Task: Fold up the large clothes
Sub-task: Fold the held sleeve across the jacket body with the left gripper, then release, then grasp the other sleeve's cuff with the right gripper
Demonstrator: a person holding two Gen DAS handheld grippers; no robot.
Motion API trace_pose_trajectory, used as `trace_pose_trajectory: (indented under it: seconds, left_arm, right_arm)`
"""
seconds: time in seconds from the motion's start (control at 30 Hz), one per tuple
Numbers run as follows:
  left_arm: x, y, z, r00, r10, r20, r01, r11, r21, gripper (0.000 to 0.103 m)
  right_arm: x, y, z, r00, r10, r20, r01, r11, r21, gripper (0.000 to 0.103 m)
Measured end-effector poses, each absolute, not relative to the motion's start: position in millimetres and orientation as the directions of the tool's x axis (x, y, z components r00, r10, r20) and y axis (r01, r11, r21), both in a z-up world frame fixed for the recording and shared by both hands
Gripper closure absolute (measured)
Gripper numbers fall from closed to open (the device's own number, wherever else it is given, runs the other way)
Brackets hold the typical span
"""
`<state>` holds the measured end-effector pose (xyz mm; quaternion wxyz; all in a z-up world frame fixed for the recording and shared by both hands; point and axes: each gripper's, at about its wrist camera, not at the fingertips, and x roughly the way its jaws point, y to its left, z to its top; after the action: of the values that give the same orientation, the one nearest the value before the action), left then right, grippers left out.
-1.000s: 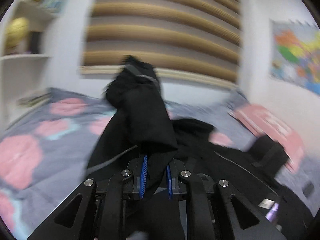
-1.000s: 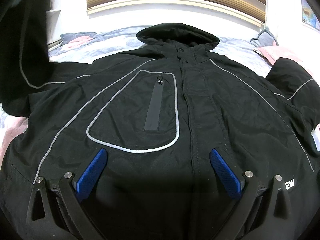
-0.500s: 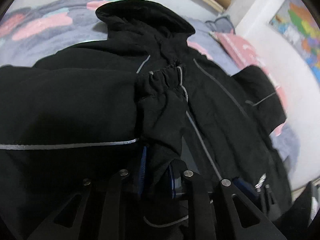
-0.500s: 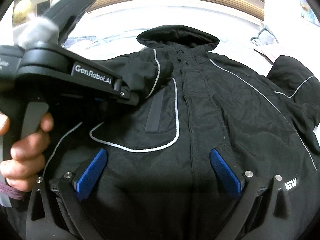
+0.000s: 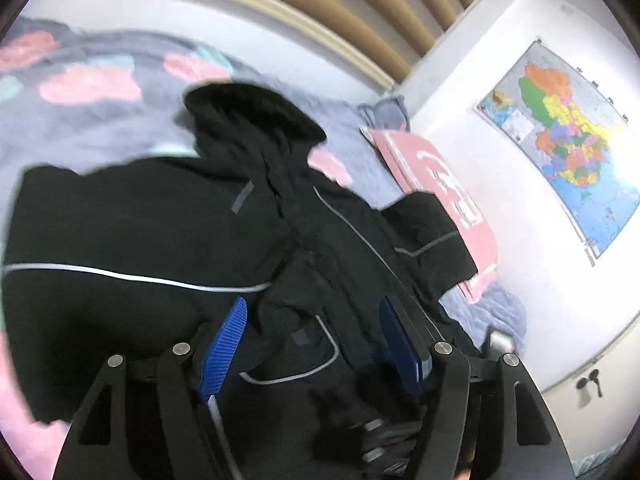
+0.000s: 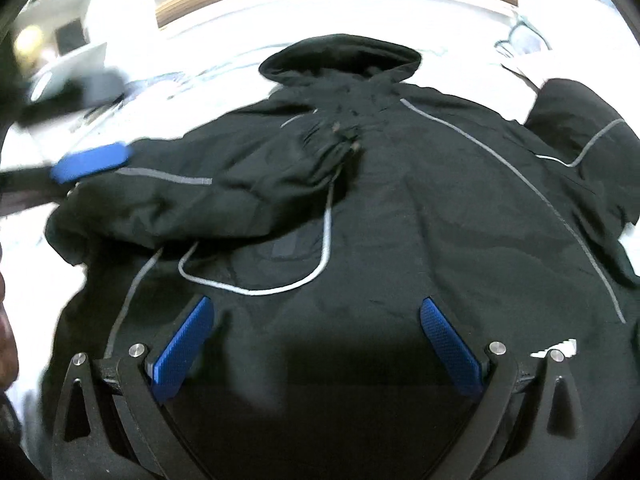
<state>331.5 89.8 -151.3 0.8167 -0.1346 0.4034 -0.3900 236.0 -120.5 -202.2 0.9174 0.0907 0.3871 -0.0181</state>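
Black hooded jacket (image 6: pixel 400 208) is lying front-up on the bed, its hood (image 6: pixel 340 56) pointing toward the headboard; grey reflective piping is running across the chest and outlining a rounded chest pocket (image 6: pixel 288 256); one sleeve (image 6: pixel 192 196) is lying folded across the chest, its cuff resting near the centre placket; the other sleeve (image 6: pixel 576 128) is lying out to the opposite side, bent at the edge of the bed.

Right gripper (image 6: pixel 316 344) is hovering over the lower front of the jacket, its blue pads spread wide apart and holding nothing; left gripper (image 5: pixel 312 344) is hanging above the folded sleeve with its blue pads likewise parted, no cloth pinched between them; one of its pads (image 6: pixel 92 166) is showing blurred at the left edge of the right wrist view, just beside the folded sleeve.

Bedspread (image 5: pixel 80 120) under the jacket is greyish with pink cloud shapes; a pink pillow (image 5: pixel 440 184) is lying beside the outstretched sleeve; a slatted headboard (image 5: pixel 320 8) is standing behind; a coloured map (image 5: pixel 568 140) is hanging on the white wall.
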Motion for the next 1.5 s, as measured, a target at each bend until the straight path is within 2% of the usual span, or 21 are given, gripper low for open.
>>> trace_pose_trajectory:
  seconds: [0.13,0.23,0.33,0.47,0.53,0.6,0.77,0.93,1.2,1.33,1.5]
  left_arm:
    - [320.8,115.0,-138.4,0.466,-0.691,-0.553,0.492,0.721,-0.487,0.033]
    - [315.1,130.3,-135.6,0.528,-0.638,-0.561,0.456,0.770,-0.446,0.033]
    - [316.3,140.0,-140.4,0.537,-0.613,-0.580,0.435,0.790,-0.433,0.033]
    - [315.3,153.9,-147.1,0.555,-0.560,-0.615,0.403,0.828,-0.390,0.033]
    - [319.0,158.6,-154.2,0.560,-0.535,-0.632,0.377,0.844,-0.381,0.033]
    - [323.4,164.5,-157.4,0.568,-0.513,-0.643,0.347,0.858,-0.379,0.033]
    - [328.4,175.4,-154.4,0.614,-0.448,-0.650,0.286,0.894,-0.346,0.033]
    - [326.9,166.2,-133.8,0.648,-0.433,-0.627,0.288,0.901,-0.325,0.033]
    - [336.6,98.9,-122.5,0.628,-0.462,-0.625,0.368,0.885,-0.284,0.033]
    - [352.2,54.8,-147.6,0.572,-0.469,-0.673,0.397,0.876,-0.274,0.033]
    - [373.6,17.4,-208.0,0.466,-0.419,-0.779,0.367,0.893,-0.261,0.033]
  right_arm:
    - [246.1,-138.1,-168.5,0.705,0.023,-0.708,0.118,0.982,0.150,0.000]
    - [277.8,-151.4,-156.4,0.687,0.083,-0.722,0.112,0.970,0.218,0.000]
    - [318.2,-161.3,-164.5,0.641,0.124,-0.758,0.124,0.957,0.261,0.000]
    - [355.5,-163.7,-190.8,0.574,0.193,-0.796,0.135,0.936,0.325,0.009]
    - [366.0,-156.3,-203.1,0.543,0.252,-0.801,0.110,0.925,0.365,0.021]
    - [375.3,-145.6,-210.0,0.523,0.285,-0.803,0.081,0.922,0.380,0.048]
    - [363.6,-135.5,-180.4,0.629,0.215,-0.747,0.024,0.955,0.295,0.068]
    - [336.5,-159.1,-127.8,0.724,0.160,-0.670,0.021,0.967,0.254,0.070]
    - [295.8,-234.7,-65.6,0.806,0.008,-0.592,0.098,0.984,0.147,0.071]
    - [293.2,-278.4,-73.0,0.794,-0.035,-0.607,0.138,0.983,0.123,0.071]
    - [301.0,-320.2,-129.3,0.720,-0.021,-0.693,0.158,0.978,0.134,0.070]
